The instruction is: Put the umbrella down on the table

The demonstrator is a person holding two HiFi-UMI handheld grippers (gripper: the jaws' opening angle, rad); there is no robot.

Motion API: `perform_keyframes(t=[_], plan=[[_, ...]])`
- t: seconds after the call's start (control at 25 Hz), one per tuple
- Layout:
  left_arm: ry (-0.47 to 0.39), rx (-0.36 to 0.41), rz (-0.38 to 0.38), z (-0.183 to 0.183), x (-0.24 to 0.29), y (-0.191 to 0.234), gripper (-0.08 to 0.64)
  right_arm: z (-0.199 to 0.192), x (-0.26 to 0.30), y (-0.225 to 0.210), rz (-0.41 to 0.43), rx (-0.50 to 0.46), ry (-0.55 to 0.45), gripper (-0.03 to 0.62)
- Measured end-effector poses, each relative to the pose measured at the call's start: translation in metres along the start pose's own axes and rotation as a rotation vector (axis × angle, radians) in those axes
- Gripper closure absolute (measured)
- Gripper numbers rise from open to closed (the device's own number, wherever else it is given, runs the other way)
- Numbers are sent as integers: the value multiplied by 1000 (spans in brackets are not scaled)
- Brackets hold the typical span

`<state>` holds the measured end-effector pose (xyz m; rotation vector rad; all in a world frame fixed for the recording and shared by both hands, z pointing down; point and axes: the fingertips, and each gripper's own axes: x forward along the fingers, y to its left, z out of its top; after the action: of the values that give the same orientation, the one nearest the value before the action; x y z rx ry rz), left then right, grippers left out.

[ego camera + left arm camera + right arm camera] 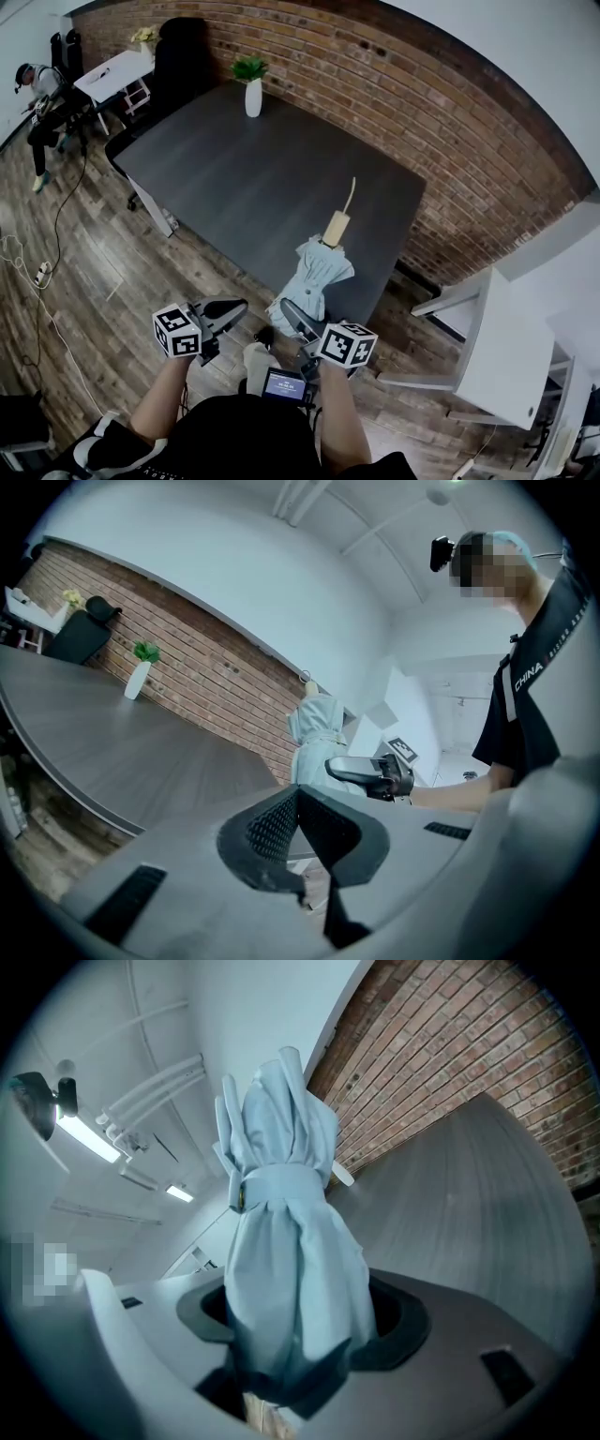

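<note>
A folded light-blue umbrella (314, 277) with a beige handle (336, 228) and cord hangs over the near edge of the dark grey table (244, 178), handle end farthest from me. My right gripper (298, 317) is shut on the umbrella's cloth body (291, 1241), which fills the right gripper view between the jaws (300, 1326). My left gripper (223, 309) is beside it on the left, off the umbrella, with its jaws together and nothing between them (300, 827). From the left gripper view the umbrella (314, 738) and the right gripper (370, 772) appear ahead on the right.
A white vase with a green plant (252, 94) stands at the table's far end by the brick wall. A black chair (183, 56) is behind it. A person (42, 94) sits far left. A white desk (487, 347) is at the right. Cables lie on the wood floor (47, 272).
</note>
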<state>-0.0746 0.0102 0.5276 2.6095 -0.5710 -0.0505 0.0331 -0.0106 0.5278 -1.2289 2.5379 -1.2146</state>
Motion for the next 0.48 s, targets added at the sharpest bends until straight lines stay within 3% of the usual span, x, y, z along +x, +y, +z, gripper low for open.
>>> perform_keyframes(t=[0.48], plan=[[19, -4, 4, 63, 37, 112, 557, 68, 101, -43, 12, 32, -18, 290]])
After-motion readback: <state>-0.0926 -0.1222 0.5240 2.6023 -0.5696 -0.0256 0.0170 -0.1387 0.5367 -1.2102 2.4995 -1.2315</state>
